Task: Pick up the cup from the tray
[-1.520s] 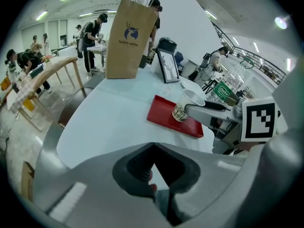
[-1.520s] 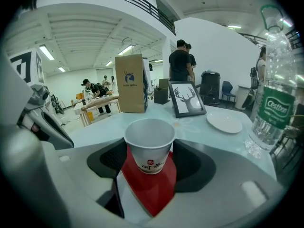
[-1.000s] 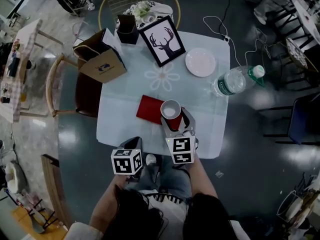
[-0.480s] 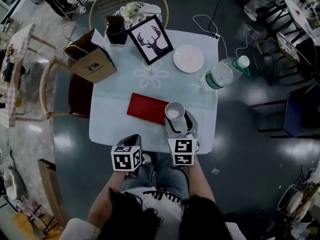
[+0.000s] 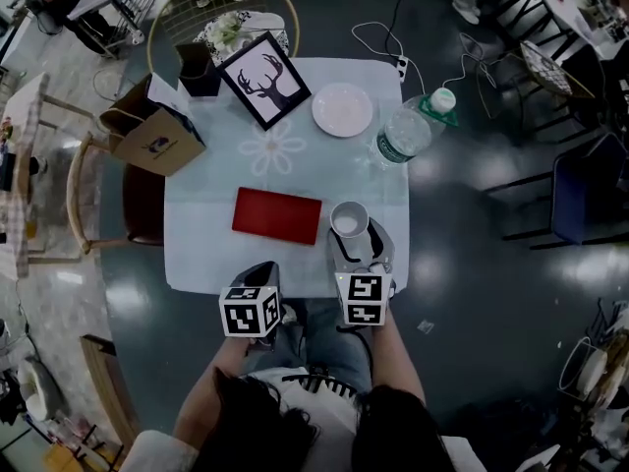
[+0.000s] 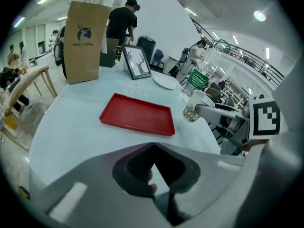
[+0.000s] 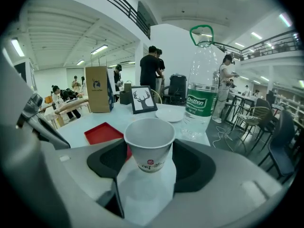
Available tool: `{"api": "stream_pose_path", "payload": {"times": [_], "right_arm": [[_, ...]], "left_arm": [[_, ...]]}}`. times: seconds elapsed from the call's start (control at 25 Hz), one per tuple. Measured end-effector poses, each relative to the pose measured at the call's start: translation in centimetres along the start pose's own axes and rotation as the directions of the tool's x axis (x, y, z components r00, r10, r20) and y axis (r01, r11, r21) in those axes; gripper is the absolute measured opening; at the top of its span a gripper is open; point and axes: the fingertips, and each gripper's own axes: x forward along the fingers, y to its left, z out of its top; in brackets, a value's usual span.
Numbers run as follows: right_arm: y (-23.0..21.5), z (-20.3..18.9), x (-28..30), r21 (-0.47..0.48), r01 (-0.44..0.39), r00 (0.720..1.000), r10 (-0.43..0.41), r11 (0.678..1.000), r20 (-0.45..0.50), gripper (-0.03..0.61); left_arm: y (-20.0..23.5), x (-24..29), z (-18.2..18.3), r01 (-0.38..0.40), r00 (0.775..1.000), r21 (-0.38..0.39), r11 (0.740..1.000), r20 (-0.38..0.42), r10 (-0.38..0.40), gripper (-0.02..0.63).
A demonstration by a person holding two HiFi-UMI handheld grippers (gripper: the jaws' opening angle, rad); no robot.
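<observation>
right gripper (image 7: 150, 167) pinching white paper cup (image 7: 149, 141)
cup upright, just beside flat red plastic tray (image 5: 277, 215); left gripper (image 6: 153, 175) pressed together, empty.

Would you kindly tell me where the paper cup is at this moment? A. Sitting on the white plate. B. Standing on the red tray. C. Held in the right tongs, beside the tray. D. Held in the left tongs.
C: the right gripper view shows the paper cup gripped between the right tongs, and the head view places it just to the right of the red tray, not on it.
</observation>
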Motion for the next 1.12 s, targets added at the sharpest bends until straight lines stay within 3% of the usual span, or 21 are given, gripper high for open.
{"api": "stream_pose_path", "payload": {"times": [0.44, 1.12], "right_arm": [[-1.7, -2.2, -0.9, 0.063, 0.046, 0.999, -0.045, 0.997, -0.022, 0.327], [-2.2, -4.8, -1.1, 0.065, 0.050, 0.998, -0.048, 0.997, -0.028, 0.327]], "left_arm": [[-0.5, 0.0, -0.6, -0.005, 1.000, 0.045, 0.999, -0.021, 0.006, 0.000], [-1.0, 0.3, -1.4, -0.011, 0.999, 0.076, 0.997, -0.042, 0.014, 0.000]]}}
